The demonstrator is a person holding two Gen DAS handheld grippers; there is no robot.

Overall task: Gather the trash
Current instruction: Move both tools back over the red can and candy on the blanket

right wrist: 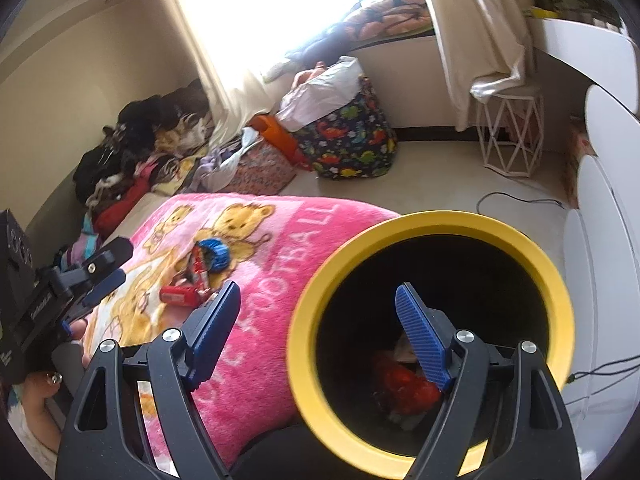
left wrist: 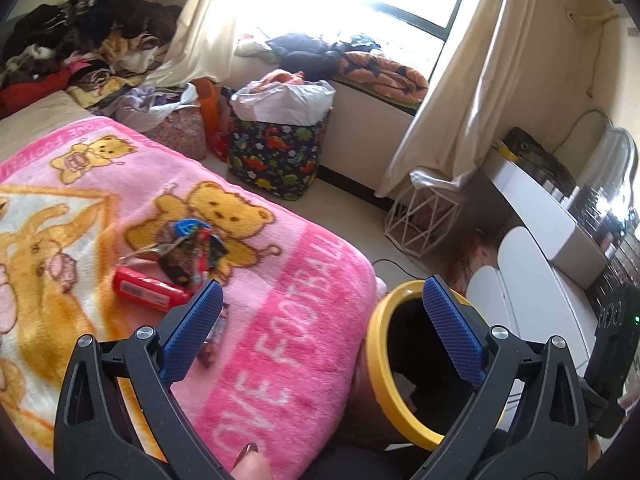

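A black bin with a yellow rim (left wrist: 374, 344) (right wrist: 432, 220) stands beside the bed; red and pale trash (right wrist: 404, 384) lies inside it. On the pink bear blanket (left wrist: 280, 280) (right wrist: 256, 320) lie a red packet (left wrist: 148, 290) (right wrist: 180, 295), a pile of crumpled wrappers (left wrist: 192, 248) (right wrist: 208, 258) and a small wrapper (left wrist: 214, 336) by my left finger. My left gripper (left wrist: 320, 320) is open and empty above the blanket's edge. My right gripper (right wrist: 320, 328) is open and empty, its right finger over the bin mouth. The left gripper body also shows in the right wrist view (right wrist: 80, 280).
A dinosaur-print basket (left wrist: 276, 152) (right wrist: 352, 140) with a white bag stands on the floor by the window. A white wire stool (left wrist: 420, 216) (right wrist: 512, 132), a white desk (left wrist: 560, 216) and a floor cable (right wrist: 520, 200) are to the right. Clothes pile (left wrist: 80, 40) at the bed's head.
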